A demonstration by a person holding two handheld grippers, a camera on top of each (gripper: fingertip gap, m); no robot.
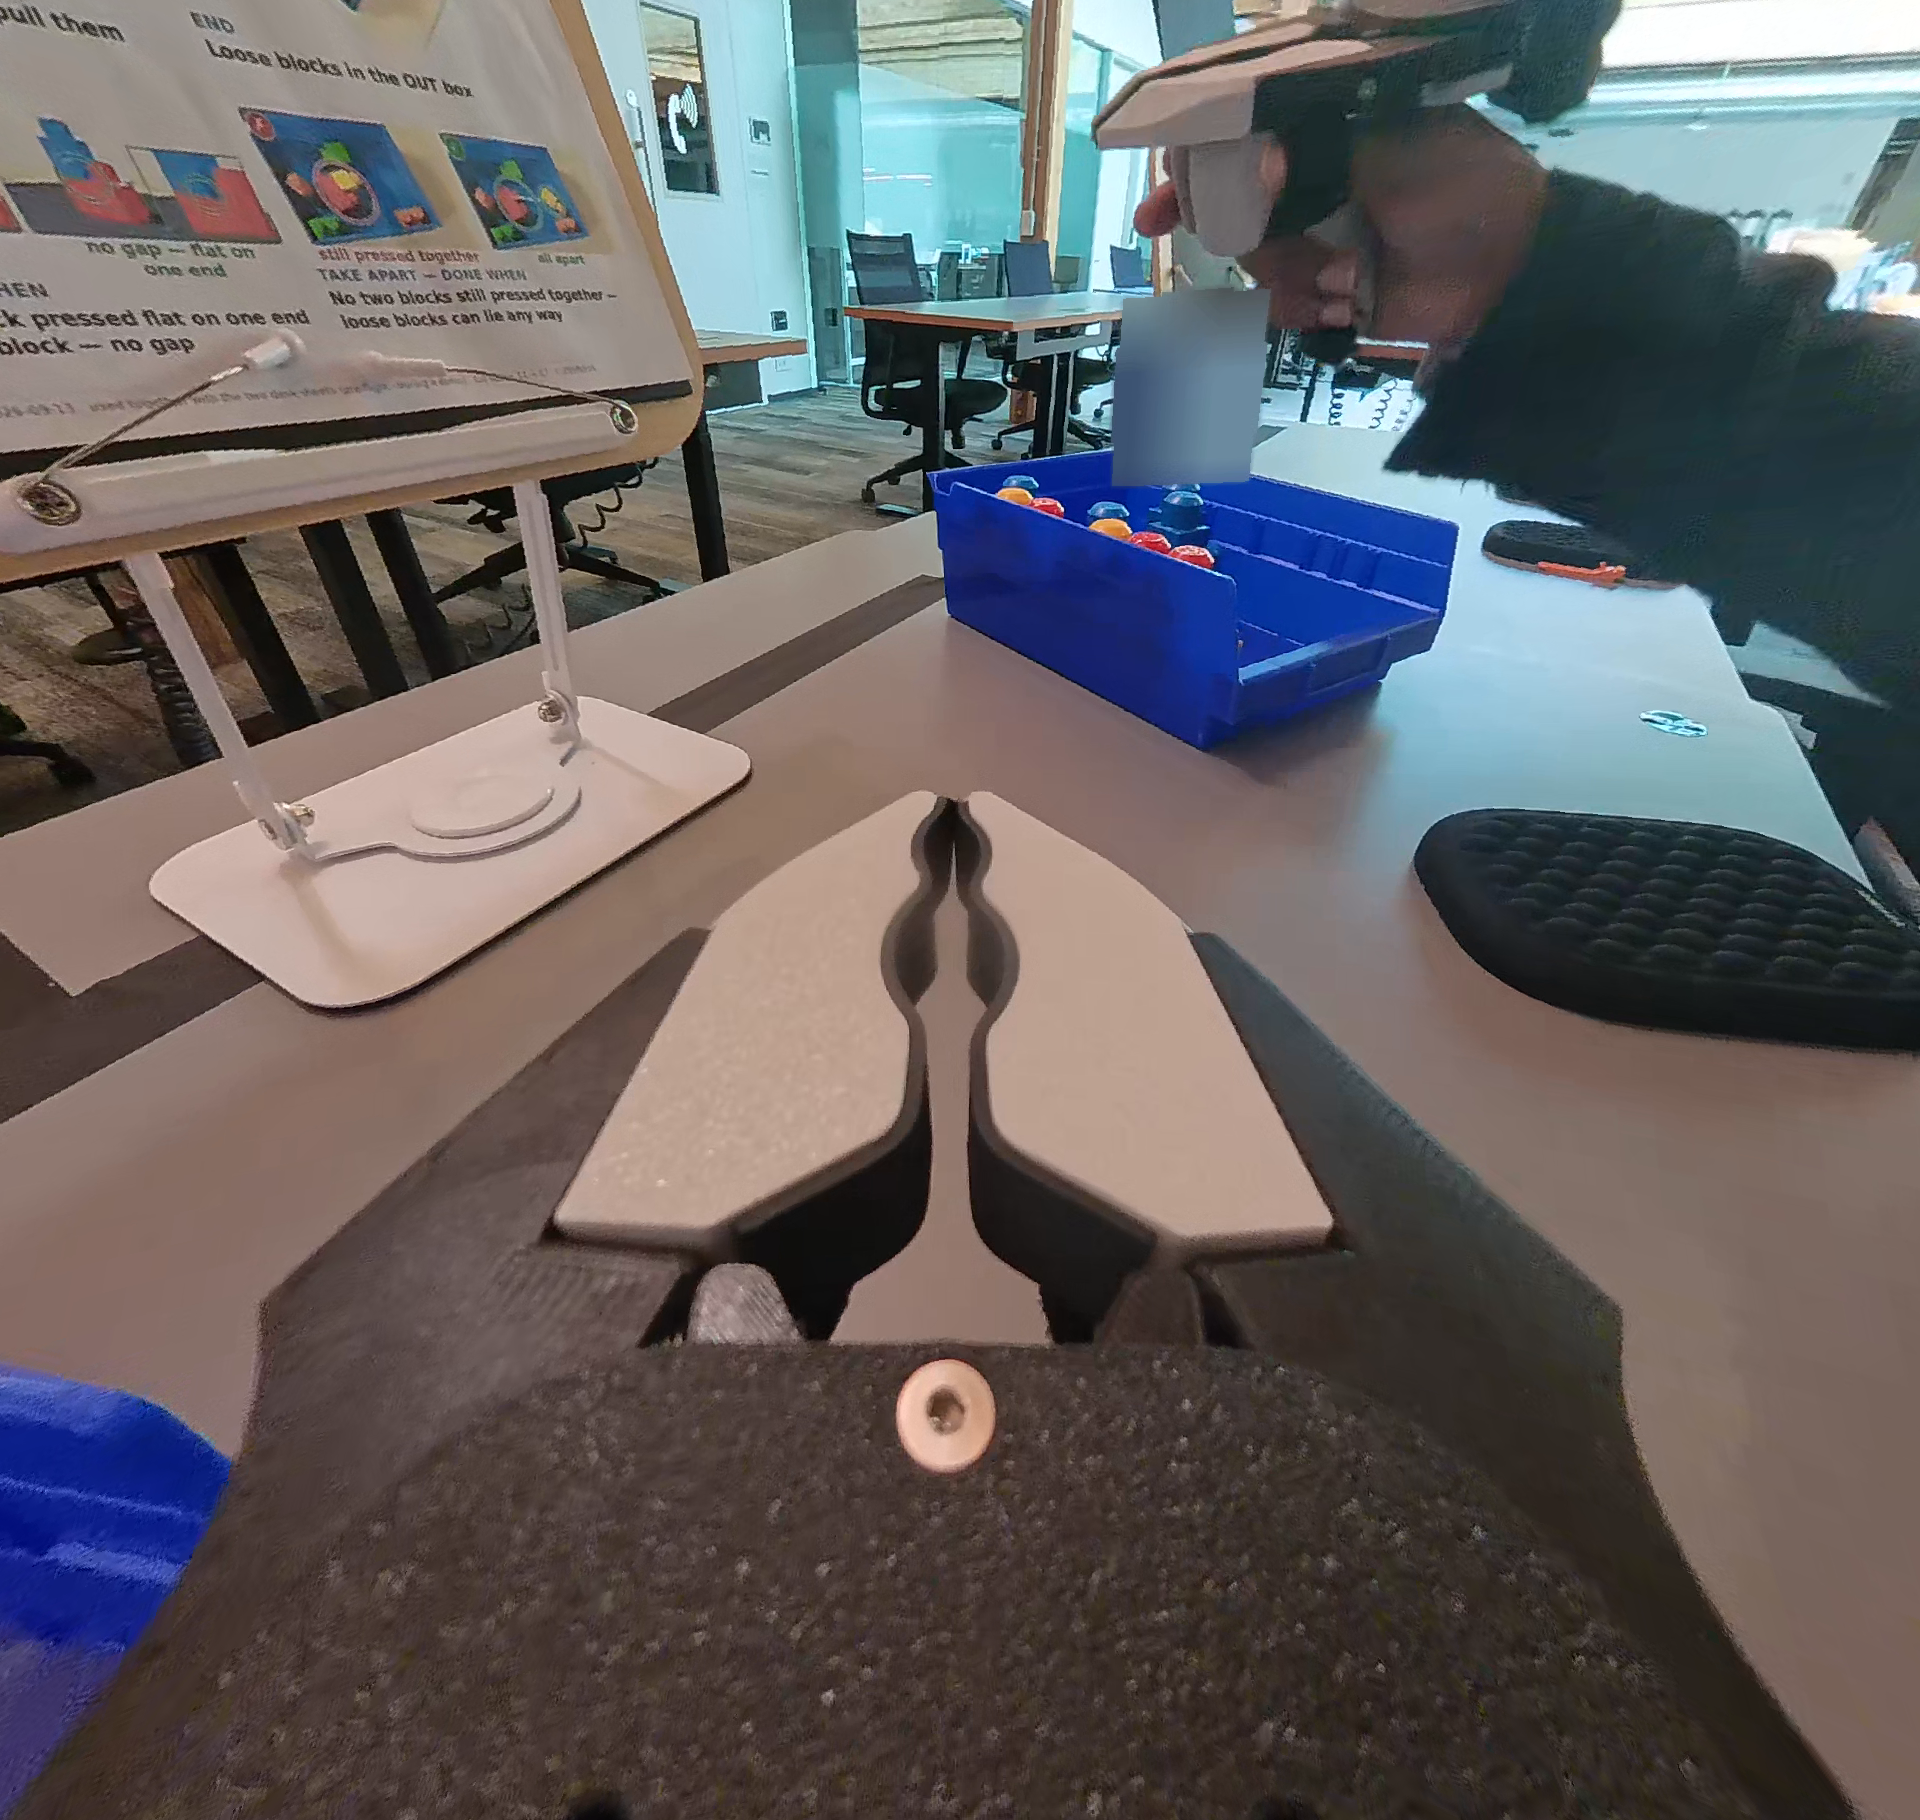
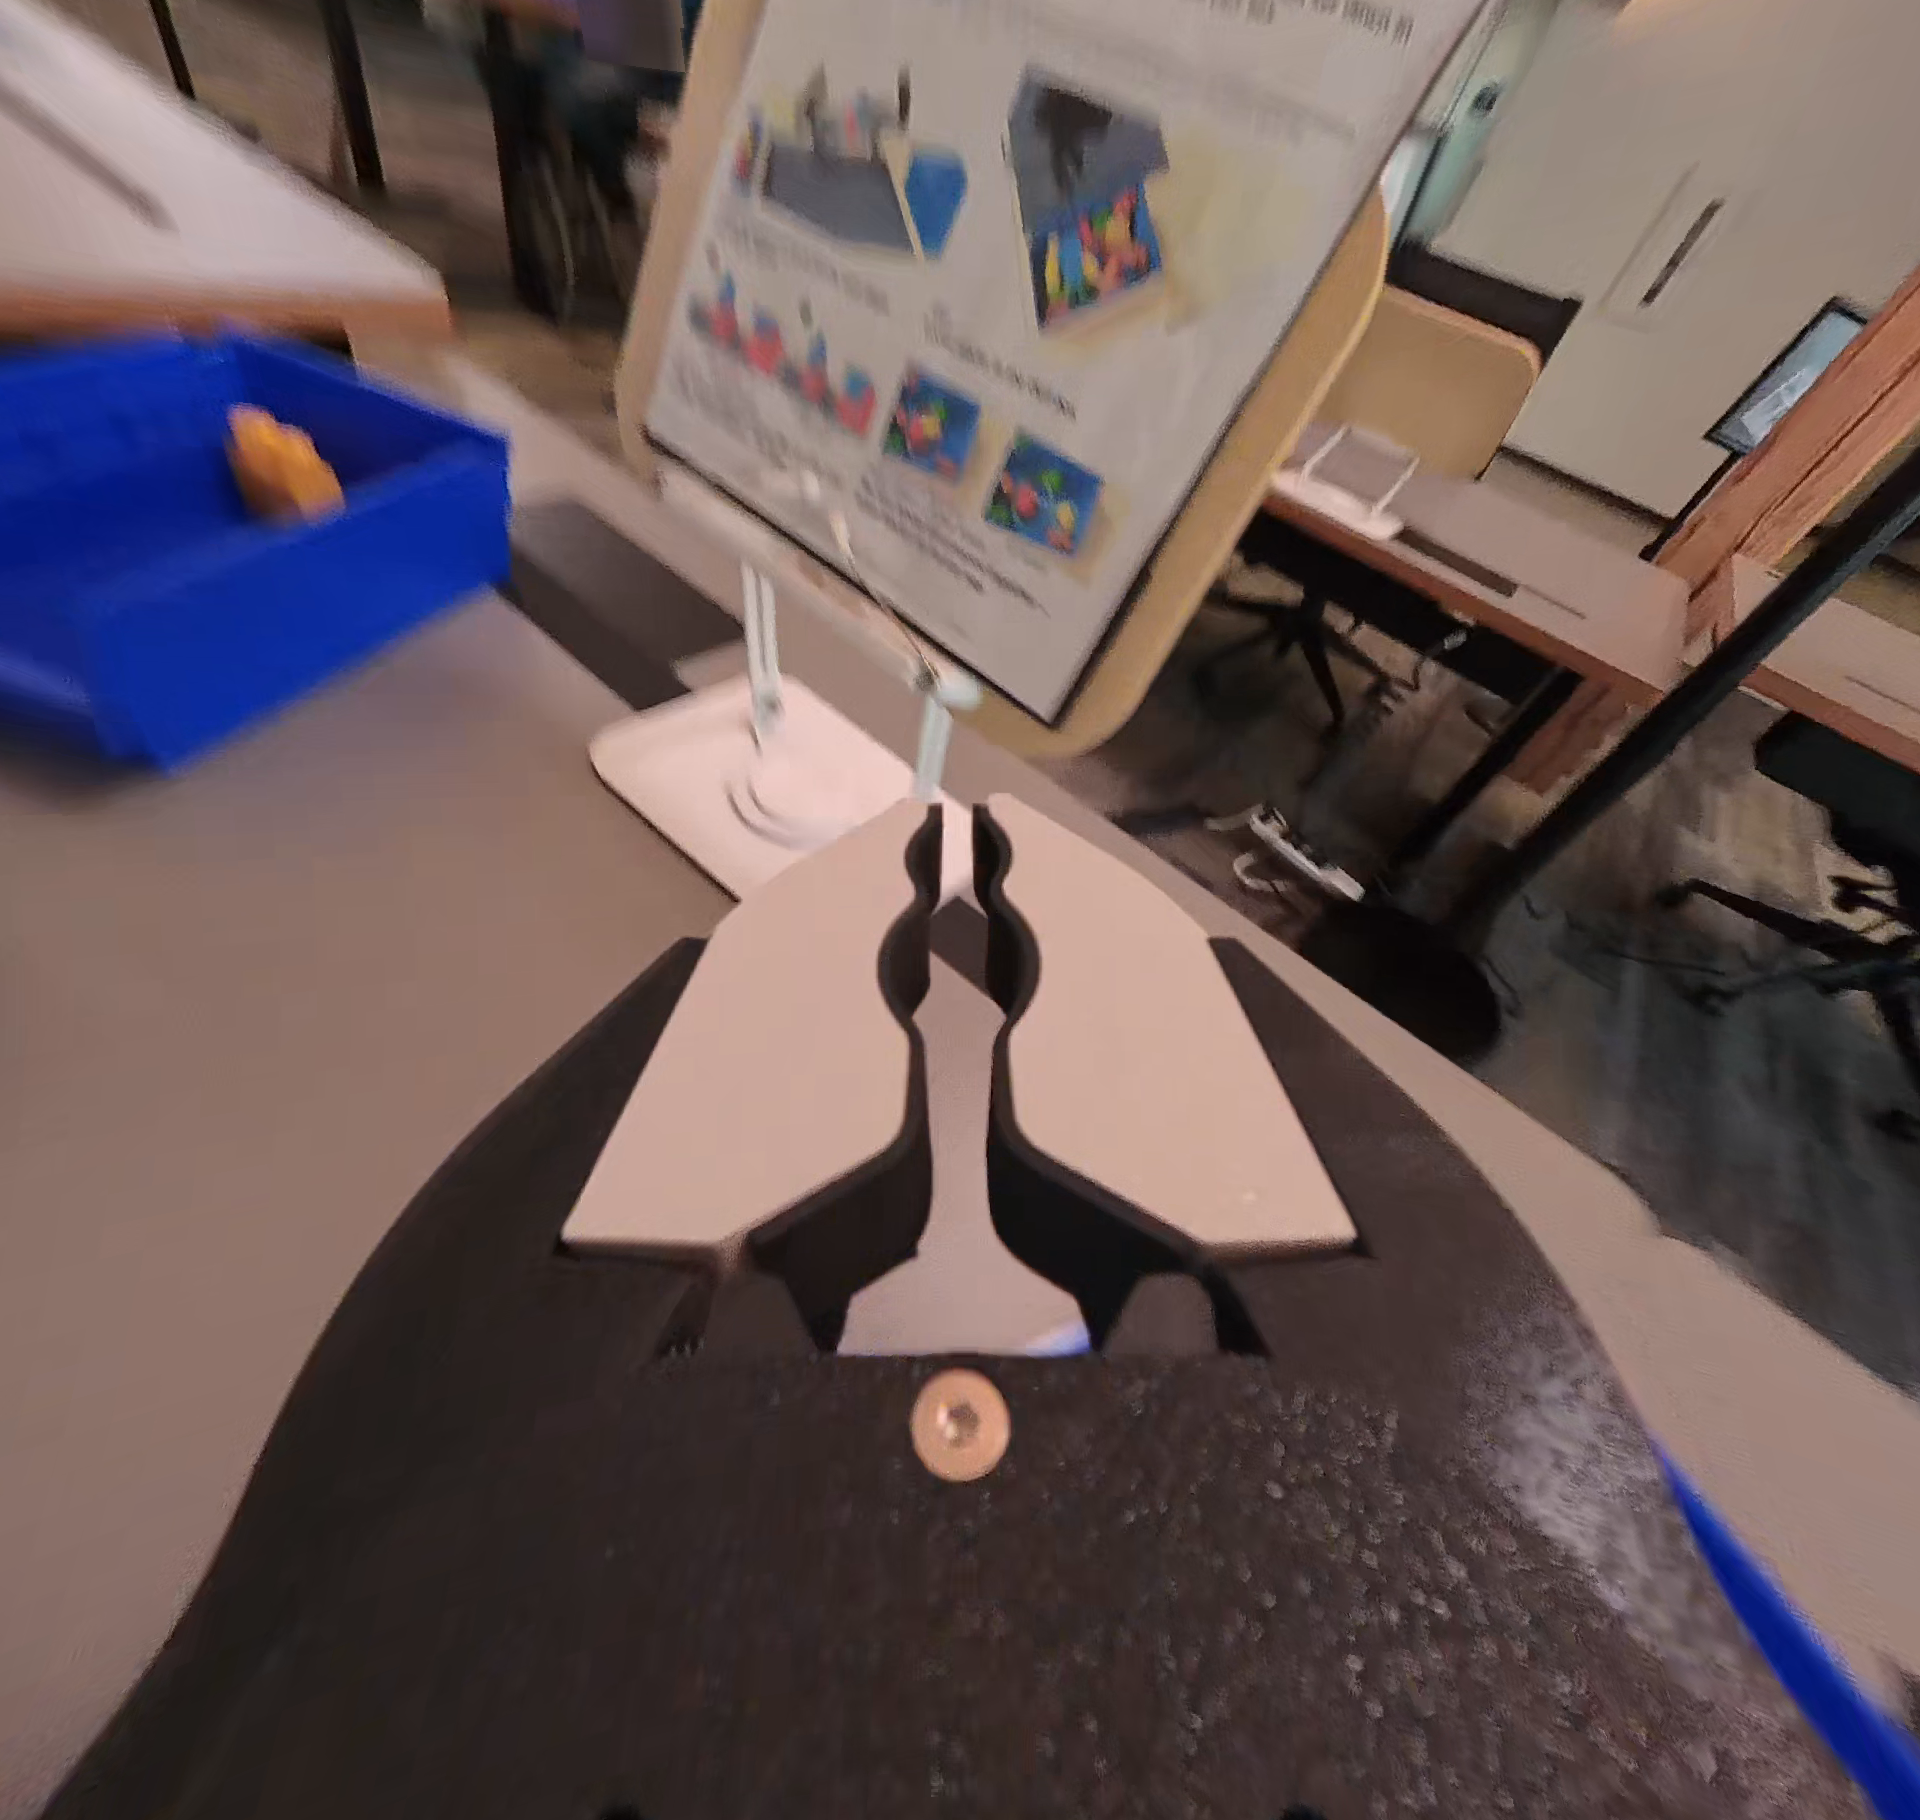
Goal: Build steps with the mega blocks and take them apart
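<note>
Blue plastic is catching the eye first: a blue bin (image 1: 1195, 617) is sitting on the grey table (image 1: 935, 690) ahead of the left gripper (image 1: 953, 814), and inside it the mega blocks (image 1: 1132, 523) are showing red, yellow and blue studs above the rim. The left gripper is hovering low over the bare tabletop with its grey fingertips pinched together, nothing between them. To its left the white stand (image 1: 447, 835) is holding up the instruction sheet (image 1: 332, 160); to its right a black textured pad (image 1: 1683, 929) is lying on the table.

Only the left wrist view is catching the right gripper (image 1: 1117, 123) from outside, raised high above the bin in a dark-sleeved hand (image 1: 1382, 232).

The right wrist view is blurring, but it is giving the other side: the right gripper (image 2: 958, 814) is empty, its tips almost together with a thin slit between them, pointing at the stand's base (image 2: 727, 783) under the instruction sheet (image 2: 1039, 264). Off to the left, a second blue bin (image 2: 260, 565) is holding one orange block (image 2: 281, 466), something the left view is not showing.
</note>
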